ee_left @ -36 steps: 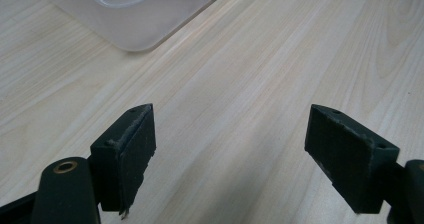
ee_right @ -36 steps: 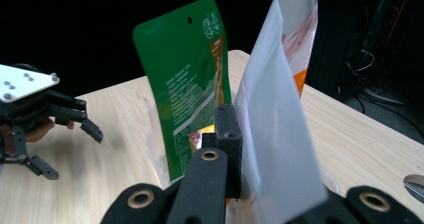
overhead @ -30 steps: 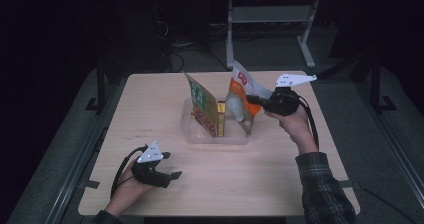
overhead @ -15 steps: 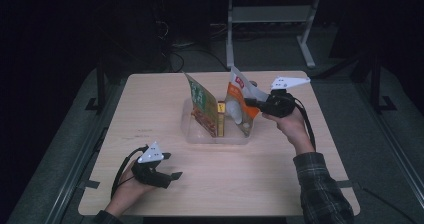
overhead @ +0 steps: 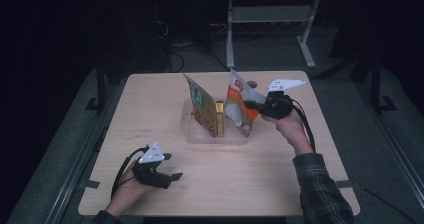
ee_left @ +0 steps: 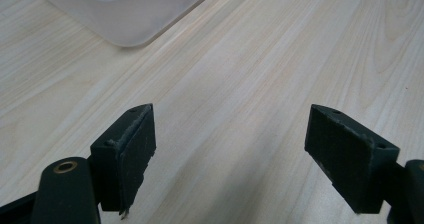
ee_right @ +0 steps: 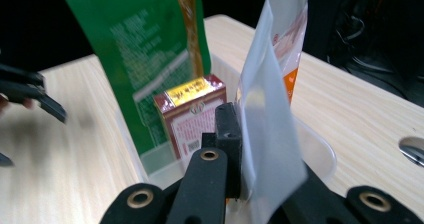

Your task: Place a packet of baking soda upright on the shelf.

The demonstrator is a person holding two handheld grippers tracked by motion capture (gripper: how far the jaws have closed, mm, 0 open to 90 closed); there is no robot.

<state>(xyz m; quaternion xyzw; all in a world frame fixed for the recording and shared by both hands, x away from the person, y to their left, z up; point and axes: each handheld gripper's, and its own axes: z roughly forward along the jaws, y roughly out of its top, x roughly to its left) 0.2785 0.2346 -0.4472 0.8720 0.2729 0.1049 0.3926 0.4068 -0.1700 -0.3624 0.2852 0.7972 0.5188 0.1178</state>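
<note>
A clear plastic tub [overhead: 195, 135] sits mid-table, its corner also visible in the left gripper view [ee_left: 131, 20]. Inside it a green snack bag [overhead: 201, 104] [ee_right: 150, 49] stands upright beside a small dark-red box [overhead: 219, 119] [ee_right: 192, 119]. My right gripper [overhead: 251, 105] [ee_right: 239, 149] is shut on an orange-and-white pouch [overhead: 239, 106] [ee_right: 272, 119], which it holds inside the tub's right end. My left gripper [overhead: 172, 173] [ee_left: 240, 154] rests on the table near the front left, open, with bare wood between its jaws.
The wooden table [overhead: 150, 104] has bare room left and front of the tub. A small round hole [overhead: 252, 83] lies behind the tub. A metal stand [overhead: 270, 19] and cables are on the dark floor beyond the far edge.
My right gripper has carried the pouch leftward and down into the tub's right end. The left gripper has stayed where it was.
</note>
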